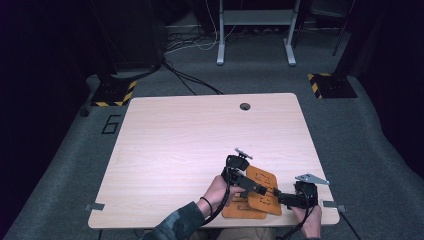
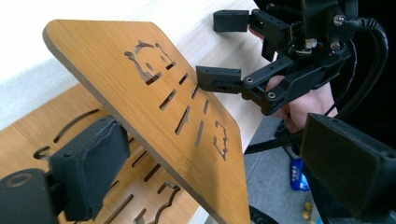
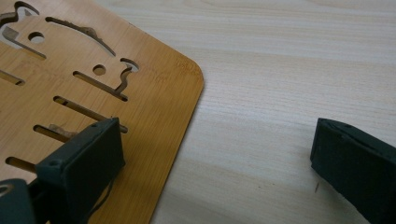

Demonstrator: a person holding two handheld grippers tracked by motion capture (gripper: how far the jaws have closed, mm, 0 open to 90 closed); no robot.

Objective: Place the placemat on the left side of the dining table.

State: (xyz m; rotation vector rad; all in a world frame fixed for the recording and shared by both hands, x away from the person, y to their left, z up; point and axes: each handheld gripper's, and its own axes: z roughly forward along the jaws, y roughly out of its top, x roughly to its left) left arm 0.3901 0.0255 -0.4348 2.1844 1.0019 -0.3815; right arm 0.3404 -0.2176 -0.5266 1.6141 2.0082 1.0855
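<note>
Two thin bamboo boards with cut-out slots and shapes lie at the table's front right. The upper board (image 1: pixel 268 204) (image 2: pixel 116 79) rests tilted across the lower board (image 1: pixel 240 212) (image 2: pixel 28 135). My left gripper (image 1: pixel 252 185) (image 2: pixel 219 168) is open, its jaws spread to either side of the upper board's near edge without touching it. My right gripper (image 1: pixel 281 198) (image 3: pixel 219 163) is open too. In the right gripper view its left jaw hovers over a board (image 3: pixel 154 107) and its right jaw over bare table. The left gripper view shows the right gripper (image 2: pixel 223 49) with one jaw tip at the upper board's far edge.
The light wooden table (image 1: pixel 190 135) has a cable hole (image 1: pixel 245 106) near its far edge. The boards sit close to the table's front edge. A metal frame (image 1: pixel 255 30) and cables stand on the grey floor beyond, and yellow-black striped bases (image 1: pixel 114 93) flank the table.
</note>
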